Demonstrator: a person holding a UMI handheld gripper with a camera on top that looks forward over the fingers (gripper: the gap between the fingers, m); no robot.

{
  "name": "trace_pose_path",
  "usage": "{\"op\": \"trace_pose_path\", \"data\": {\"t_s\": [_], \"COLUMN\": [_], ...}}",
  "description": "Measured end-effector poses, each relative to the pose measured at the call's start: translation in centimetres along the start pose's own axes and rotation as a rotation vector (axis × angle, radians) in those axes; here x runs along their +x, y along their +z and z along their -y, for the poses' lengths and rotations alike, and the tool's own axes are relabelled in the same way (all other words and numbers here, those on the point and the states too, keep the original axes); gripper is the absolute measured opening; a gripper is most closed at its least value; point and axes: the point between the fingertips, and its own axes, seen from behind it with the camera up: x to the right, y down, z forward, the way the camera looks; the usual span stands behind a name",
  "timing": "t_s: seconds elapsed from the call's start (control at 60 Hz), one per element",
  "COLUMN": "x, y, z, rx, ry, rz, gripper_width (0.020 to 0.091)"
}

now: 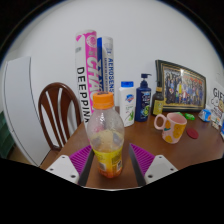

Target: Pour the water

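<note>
Bottle (106,137), clear plastic w/ orange cap and an orange-yellow label, stands upright on the wooden table (190,148), right between the gripper (108,163) fingers. Label text too small to read. Purple pads (80,157) sit either side of the bottle's lower part; jaws are apart, and can't tell for sure whether the pads touch the bottle, looks like a slim gap each side.

Beyond the bottle, against the white wall: two tall tubes. The left tube (86,66) is white w/ pink lettering at top and "DEEPPIN…" running down it in dark letters. The right tube (106,66) reads "AEROSENSA" vertically, w/ a blue band below.

Right of the tubes: white bottle w/ blue label (128,104), text unreadable, then a dark blue pump bottle (145,99). Behind those, a framed picture (182,86) w/ gold border leans on the wall. Pink-and-yellow mug (171,126) sits on the table ahead-right of the fingers. Far right, a card (217,97) showing "GIV…" letters.

Wooden chair (56,108) stands at the table's left end.
</note>
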Motion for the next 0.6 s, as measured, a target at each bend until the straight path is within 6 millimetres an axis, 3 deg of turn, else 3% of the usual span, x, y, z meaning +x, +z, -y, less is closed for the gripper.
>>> {"op": "trace_pose_path", "data": {"t_s": [0.083,0.15,0.183,0.217,0.283,0.3,0.433,0.6], "x": [-0.7,-1.1,-1.2,-1.3,-1.2,-1.1,0.0,2.6], "y": [1.1,1.6,1.6,1.6,1.9,2.0,1.9,1.1], "z": [0.4,0.7,0.7,0.7,0.9,0.9,2.3,8.7], "rx": [0.015,0.028,0.035,0.039,0.035,0.033,0.020,0.070], "ry": [-0.004,-0.043,-0.059,-0.066,-0.048,-0.036,0.087,0.448], "rz": [0.018,0.024,0.021,0.027,0.026,0.028,0.046,0.138], "gripper_width": [0.0584,0.0445,0.0449,0.0382,0.0335,0.0294,0.0256,0.0255]}}
